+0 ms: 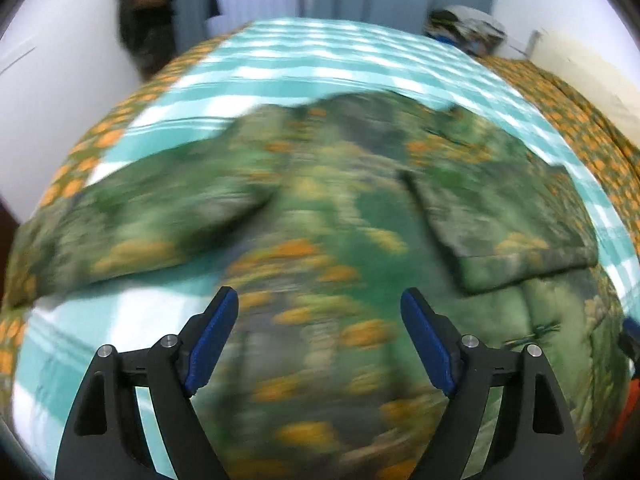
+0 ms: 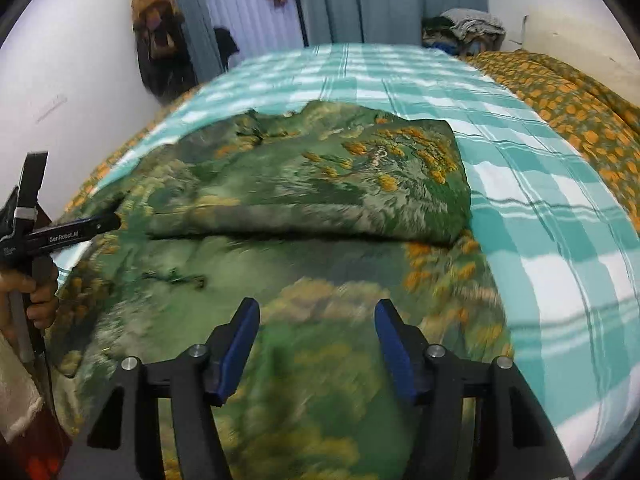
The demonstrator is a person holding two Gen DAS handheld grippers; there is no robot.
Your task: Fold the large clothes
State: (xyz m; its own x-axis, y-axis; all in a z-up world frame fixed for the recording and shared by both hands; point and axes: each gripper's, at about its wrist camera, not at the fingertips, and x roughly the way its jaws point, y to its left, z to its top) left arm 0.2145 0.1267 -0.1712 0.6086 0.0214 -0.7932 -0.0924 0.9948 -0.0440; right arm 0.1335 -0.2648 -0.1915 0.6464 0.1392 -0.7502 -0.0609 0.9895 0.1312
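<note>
A large green garment with orange flower print [image 1: 320, 208] lies spread on the bed, blurred in the left wrist view. Its right sleeve [image 1: 504, 220] is folded in over the body; the left sleeve [image 1: 120, 220] stretches out to the left. In the right wrist view the garment [image 2: 304, 184] shows the folded sleeve lying across it. My left gripper [image 1: 320, 312] is open and empty above the garment's lower body; it also shows at the left of the right wrist view [image 2: 72, 232]. My right gripper [image 2: 316, 320] is open and empty above the garment's lower part.
The bed has a teal and white checked sheet [image 2: 540, 208]. An orange-patterned blanket [image 2: 572, 108] lies along the right side. A pile of clothes [image 2: 468, 28] sits at the far corner. Clothes hang on the left wall [image 2: 160, 48]; curtains [image 2: 380, 0] are behind.
</note>
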